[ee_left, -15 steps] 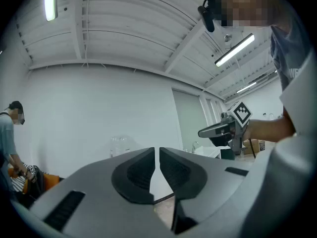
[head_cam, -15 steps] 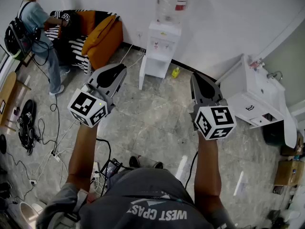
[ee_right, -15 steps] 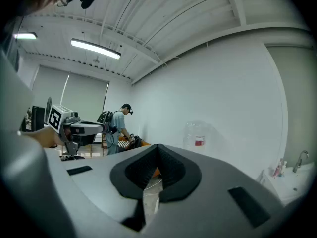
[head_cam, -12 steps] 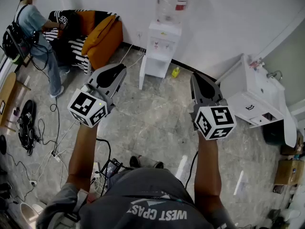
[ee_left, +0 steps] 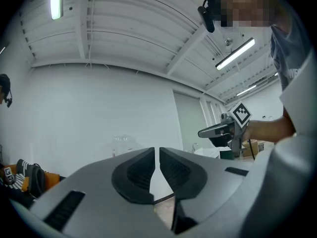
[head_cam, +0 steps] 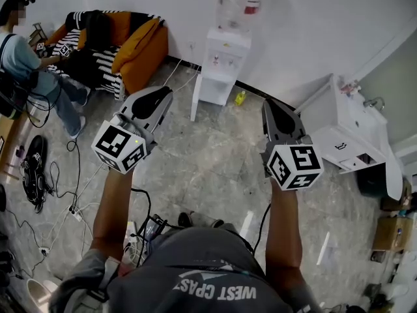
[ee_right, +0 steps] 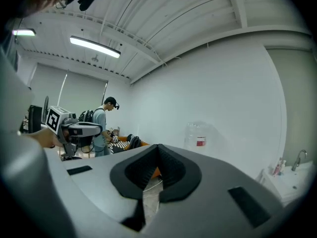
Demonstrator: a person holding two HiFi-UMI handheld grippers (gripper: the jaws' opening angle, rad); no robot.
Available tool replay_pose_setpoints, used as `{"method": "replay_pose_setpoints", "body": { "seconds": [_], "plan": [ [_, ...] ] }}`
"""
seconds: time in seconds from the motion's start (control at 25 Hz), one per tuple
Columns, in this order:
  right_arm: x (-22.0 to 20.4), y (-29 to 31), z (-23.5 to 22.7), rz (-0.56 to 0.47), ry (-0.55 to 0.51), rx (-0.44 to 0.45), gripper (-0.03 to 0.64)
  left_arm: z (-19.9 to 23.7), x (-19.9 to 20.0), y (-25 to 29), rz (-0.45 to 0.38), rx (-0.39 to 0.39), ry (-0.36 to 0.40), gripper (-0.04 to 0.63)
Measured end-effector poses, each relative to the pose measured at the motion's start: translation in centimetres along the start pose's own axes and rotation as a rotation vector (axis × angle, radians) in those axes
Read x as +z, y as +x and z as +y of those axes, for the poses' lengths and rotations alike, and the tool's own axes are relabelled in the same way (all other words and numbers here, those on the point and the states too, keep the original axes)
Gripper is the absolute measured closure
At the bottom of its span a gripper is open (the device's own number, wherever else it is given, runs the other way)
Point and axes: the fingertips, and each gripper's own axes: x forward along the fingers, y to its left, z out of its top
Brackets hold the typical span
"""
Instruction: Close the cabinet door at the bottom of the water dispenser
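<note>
The white water dispenser [head_cam: 223, 56] stands against the far wall with a clear bottle [head_cam: 239, 2] on top. Its bottom cabinet door [head_cam: 193, 102] hangs open, swung out to the left. Both grippers are held level over the floor, well short of the dispenser. My left gripper [head_cam: 163, 95] is to the dispenser's lower left, shut and empty [ee_left: 157, 150]. My right gripper [head_cam: 268, 104] is to its lower right, also shut with nothing held [ee_right: 157, 148]. The bottle [ee_right: 198, 134] shows faintly beyond the right jaws.
An orange and striped sofa [head_cam: 133, 51] stands left of the dispenser, with a person [head_cam: 23, 64] beside it. A white sink cabinet [head_cam: 348, 132] is at the right. Cables [head_cam: 45, 175] trail over the floor at the left. A small yellow object [head_cam: 240, 98] lies by the dispenser's foot.
The person by the sofa has moved toward the left edge of the picture. Both grippers stay where they were, still shut.
</note>
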Motion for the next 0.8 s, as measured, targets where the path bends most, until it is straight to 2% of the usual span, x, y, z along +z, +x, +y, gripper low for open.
{"method": "replay_pose_setpoints", "body": {
  "seconds": [0.4, 0.8],
  "plan": [
    [-0.4, 1.8, -0.6, -0.006, 0.024, 0.005, 0.589, 1.0, -1.3, 0.6, 0.003, 0.003, -0.023, 0.552],
    [-1.6, 7.5, -4.5, -0.027, 0.081, 0.093, 0.589, 3.1, -2.1, 4.4, 0.066, 0.084, 0.012, 0.552]
  ]
}}
